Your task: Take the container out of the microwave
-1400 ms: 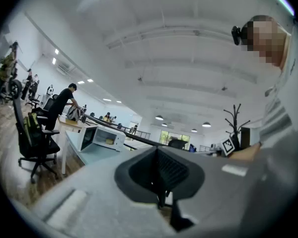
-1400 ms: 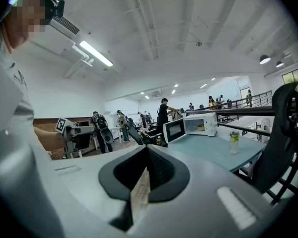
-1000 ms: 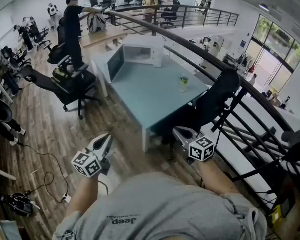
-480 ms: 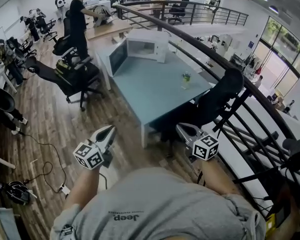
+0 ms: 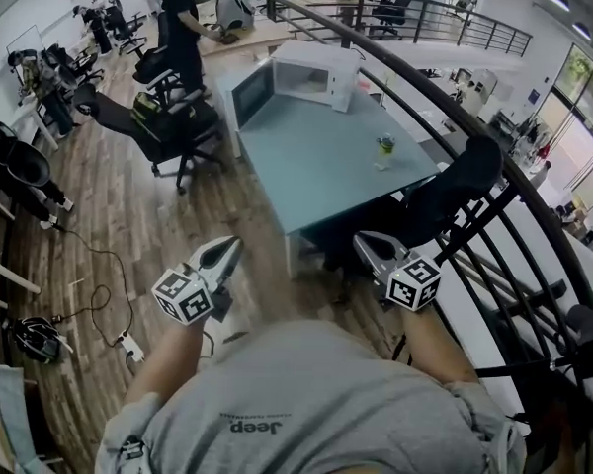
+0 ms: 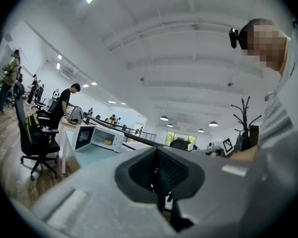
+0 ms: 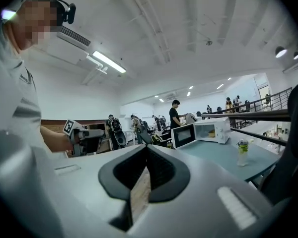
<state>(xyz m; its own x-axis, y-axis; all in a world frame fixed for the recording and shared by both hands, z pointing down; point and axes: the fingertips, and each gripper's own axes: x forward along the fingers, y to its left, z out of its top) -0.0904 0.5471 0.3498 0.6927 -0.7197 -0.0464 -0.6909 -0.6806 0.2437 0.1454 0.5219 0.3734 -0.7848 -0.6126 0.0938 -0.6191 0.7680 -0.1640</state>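
A white microwave (image 5: 319,71) stands at the far end of a teal table (image 5: 321,171), its door (image 5: 249,93) swung open to the left. Inside it a small yellowish container (image 6: 108,141) shows, also seen in the right gripper view as the container (image 7: 211,133). My left gripper (image 5: 223,253) and right gripper (image 5: 367,244) are held close to my body, well short of the table. Both are shut and hold nothing. The left gripper (image 6: 158,175) and right gripper (image 7: 145,175) point toward the table.
A small bottle (image 5: 384,150) stands on the table's right side. A black office chair (image 5: 453,184) sits at the table's right and another chair (image 5: 160,124) at its left. A person (image 5: 185,20) stands at a desk behind. A dark railing (image 5: 445,126) runs along the right.
The table and microwave sit lower and larger in the head view, so I have moved toward them. Both grippers keep the same pose near my body.
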